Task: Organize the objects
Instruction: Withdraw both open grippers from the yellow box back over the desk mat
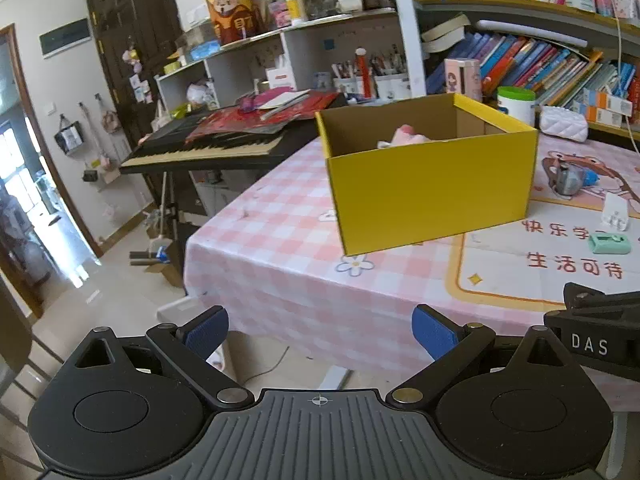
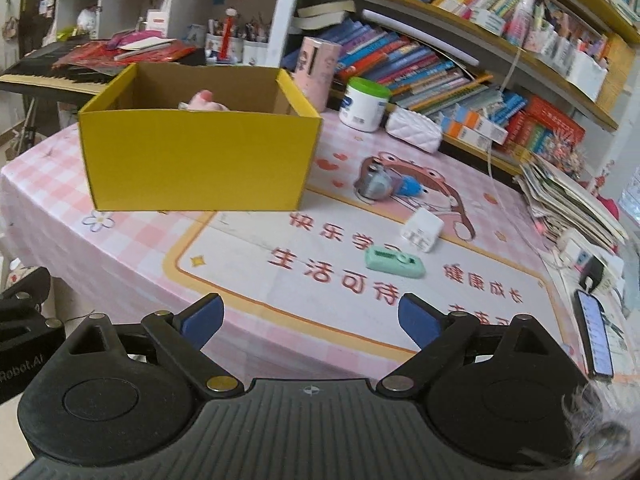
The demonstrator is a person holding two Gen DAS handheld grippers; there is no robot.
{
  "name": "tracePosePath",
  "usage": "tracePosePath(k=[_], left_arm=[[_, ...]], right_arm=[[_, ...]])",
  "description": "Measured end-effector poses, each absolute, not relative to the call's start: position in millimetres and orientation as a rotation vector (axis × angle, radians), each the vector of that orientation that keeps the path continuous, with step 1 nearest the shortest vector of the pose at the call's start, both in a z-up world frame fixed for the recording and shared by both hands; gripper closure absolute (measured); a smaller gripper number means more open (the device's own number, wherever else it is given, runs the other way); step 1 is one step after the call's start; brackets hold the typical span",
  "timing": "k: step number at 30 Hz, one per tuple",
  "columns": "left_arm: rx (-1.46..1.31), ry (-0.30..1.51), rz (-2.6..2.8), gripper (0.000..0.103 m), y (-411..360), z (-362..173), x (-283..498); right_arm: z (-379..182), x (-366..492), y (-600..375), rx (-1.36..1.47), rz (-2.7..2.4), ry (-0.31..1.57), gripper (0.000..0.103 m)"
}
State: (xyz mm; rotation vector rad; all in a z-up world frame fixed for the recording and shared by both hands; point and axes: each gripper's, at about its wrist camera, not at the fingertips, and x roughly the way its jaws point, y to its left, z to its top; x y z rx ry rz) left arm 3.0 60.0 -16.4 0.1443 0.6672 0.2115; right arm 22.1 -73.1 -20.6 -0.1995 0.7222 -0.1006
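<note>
A yellow cardboard box (image 1: 432,184) stands open on the pink checked table (image 1: 280,232), with a pink soft toy (image 1: 408,136) inside. It also shows in the right wrist view (image 2: 196,160), toy (image 2: 204,102) inside. On the mat lie a mint green device (image 2: 394,262), a white plug adapter (image 2: 422,230) and a grey and blue gadget (image 2: 380,184). My left gripper (image 1: 320,332) is open and empty, short of the table's near edge. My right gripper (image 2: 310,320) is open and empty, above the table's near edge.
A keyboard piano (image 1: 200,148) piled with red papers stands left of the table. Bookshelves (image 2: 440,60) run behind it. A white tub (image 2: 364,106), a white quilted pouch (image 2: 414,130), a paper stack (image 2: 568,204) and a phone (image 2: 594,334) sit at the table's edges.
</note>
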Motion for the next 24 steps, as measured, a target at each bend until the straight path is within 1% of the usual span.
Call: tracePosePath(k=[24], left_arm=[[0.185,0.67,0.087,0.003,-3,-17,41]], right_arm=[[-24,46,-142,-0.136,-0.207,0.748,0.008]])
